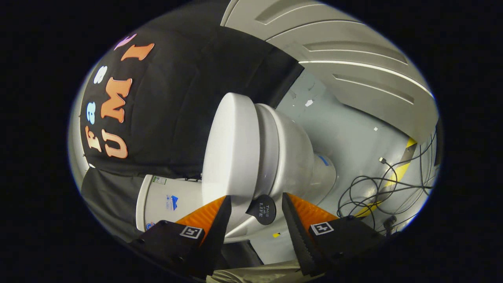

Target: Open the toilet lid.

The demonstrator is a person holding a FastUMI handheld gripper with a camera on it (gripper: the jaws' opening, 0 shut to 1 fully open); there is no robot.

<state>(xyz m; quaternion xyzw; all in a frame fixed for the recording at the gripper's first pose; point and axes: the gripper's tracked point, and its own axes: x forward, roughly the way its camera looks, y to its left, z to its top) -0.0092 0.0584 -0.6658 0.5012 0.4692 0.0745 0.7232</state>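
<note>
Left to right. The white cistern (165, 198) stands beyond my left finger against the booth wall; it is capped, contents hidden. Next, the toilet lid (230, 149) lies closed on the seat (271, 145), its rim just ahead of my left fingertip. A dark round tab (262, 209) sits at the lid's front edge, between my fingers. My gripper (255, 212) has its fingers spread wide, pinching nothing. I judge the lid rigid, glossy and likely slippery, moderately light on its hinge; the tab or the front rim is the place to take hold. The bowl (298, 161) is covered, contents not visible. Rightmost, loose cables (377, 188) lie on the floor (346, 129).
</note>
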